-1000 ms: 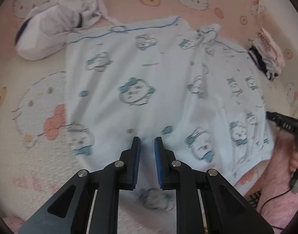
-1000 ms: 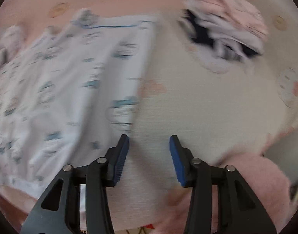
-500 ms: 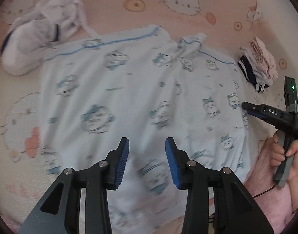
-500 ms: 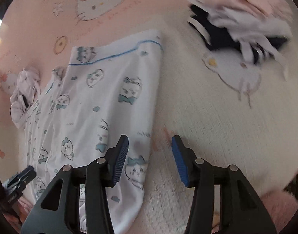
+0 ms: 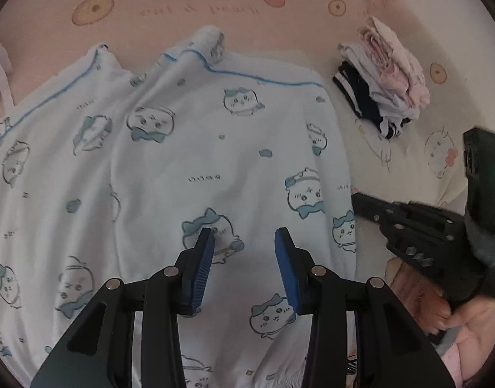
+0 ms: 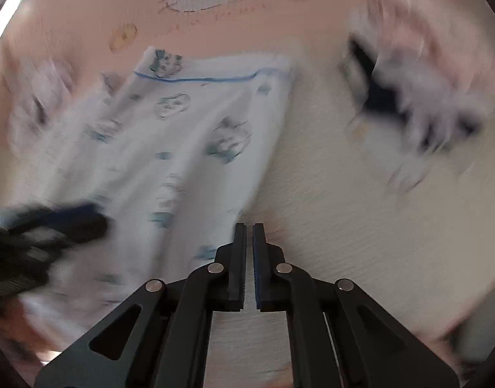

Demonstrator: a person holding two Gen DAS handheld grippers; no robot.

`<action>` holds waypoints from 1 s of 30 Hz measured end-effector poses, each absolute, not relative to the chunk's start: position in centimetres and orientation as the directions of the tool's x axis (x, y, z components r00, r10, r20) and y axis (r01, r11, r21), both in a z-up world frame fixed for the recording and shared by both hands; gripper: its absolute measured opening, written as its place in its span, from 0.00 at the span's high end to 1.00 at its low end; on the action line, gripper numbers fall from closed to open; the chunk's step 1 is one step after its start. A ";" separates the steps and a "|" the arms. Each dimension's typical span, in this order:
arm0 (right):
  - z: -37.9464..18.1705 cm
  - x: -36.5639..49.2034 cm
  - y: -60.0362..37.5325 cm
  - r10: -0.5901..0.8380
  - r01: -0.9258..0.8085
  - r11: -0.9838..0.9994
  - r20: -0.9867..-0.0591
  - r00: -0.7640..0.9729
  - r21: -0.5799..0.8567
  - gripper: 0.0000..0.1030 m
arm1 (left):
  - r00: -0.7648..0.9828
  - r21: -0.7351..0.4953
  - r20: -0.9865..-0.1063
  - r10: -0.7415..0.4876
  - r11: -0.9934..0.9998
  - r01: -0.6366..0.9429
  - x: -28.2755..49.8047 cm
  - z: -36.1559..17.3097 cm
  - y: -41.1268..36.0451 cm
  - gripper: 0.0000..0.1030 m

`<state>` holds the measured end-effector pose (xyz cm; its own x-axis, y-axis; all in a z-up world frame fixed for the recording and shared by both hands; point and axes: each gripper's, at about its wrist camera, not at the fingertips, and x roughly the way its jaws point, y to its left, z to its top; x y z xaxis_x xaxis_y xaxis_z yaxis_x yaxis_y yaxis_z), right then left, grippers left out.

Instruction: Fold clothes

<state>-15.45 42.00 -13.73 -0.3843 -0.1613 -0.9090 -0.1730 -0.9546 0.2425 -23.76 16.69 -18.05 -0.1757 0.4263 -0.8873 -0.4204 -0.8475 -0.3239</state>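
Pink-and-cream cartoon-cat bedsheet (image 5: 370, 161) underneath everything. Pale blue printed pyjama garment (image 5: 189, 161) spread flat on it, folded clothes stack (image 5: 386, 74) beside its right edge. Left gripper (image 5: 244, 242) above garment, fingers half apart, nothing between. Right gripper (image 6: 249, 226) just snapped narrow at garment's right edge, nothing visibly pinched; right-wrist view blurred.

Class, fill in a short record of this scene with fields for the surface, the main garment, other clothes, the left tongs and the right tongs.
surface: pink cartoon-cat sheet
main garment: white printed garment, spread flat, blue piping along its far edge
other clothes: folded stack to the garment's right
left tongs: open above the garment, gripping nothing
right tongs: just closed, at the garment's right edge; whether cloth is pinched is unclear
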 end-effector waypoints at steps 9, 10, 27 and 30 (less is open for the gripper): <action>-14.2 -15.9 44.2 -0.300 -0.272 -0.855 -0.849 -0.434 0.442 0.56 | -0.179 -0.357 -0.874 0.452 -0.847 -0.395 -23.1 -18.1 15.6 0.59; -14.3 -16.2 44.0 -0.300 -0.251 -0.866 -0.852 -0.430 0.432 0.58 | -0.181 -0.358 -0.872 0.454 -0.846 -0.396 -23.1 -18.1 15.6 0.59; -14.1 -15.2 41.2 0.088 -0.148 -0.988 -0.933 -0.348 -0.038 0.99 | -0.187 -0.343 -0.870 0.457 -0.831 -0.437 -23.4 -17.9 15.9 0.55; -13.5 -14.4 42.7 0.041 -0.237 -0.970 -0.923 -0.382 0.055 0.81 | -0.187 -0.338 -0.860 0.474 -0.806 -0.487 -22.2 -17.1 15.9 0.55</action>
<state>-14.42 42.69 -13.45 -0.3821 0.0409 -0.9232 -0.2374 -0.9698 0.0553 -22.16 15.90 -17.11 -0.1873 0.4740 -0.8603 -0.4868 -0.8055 -0.3379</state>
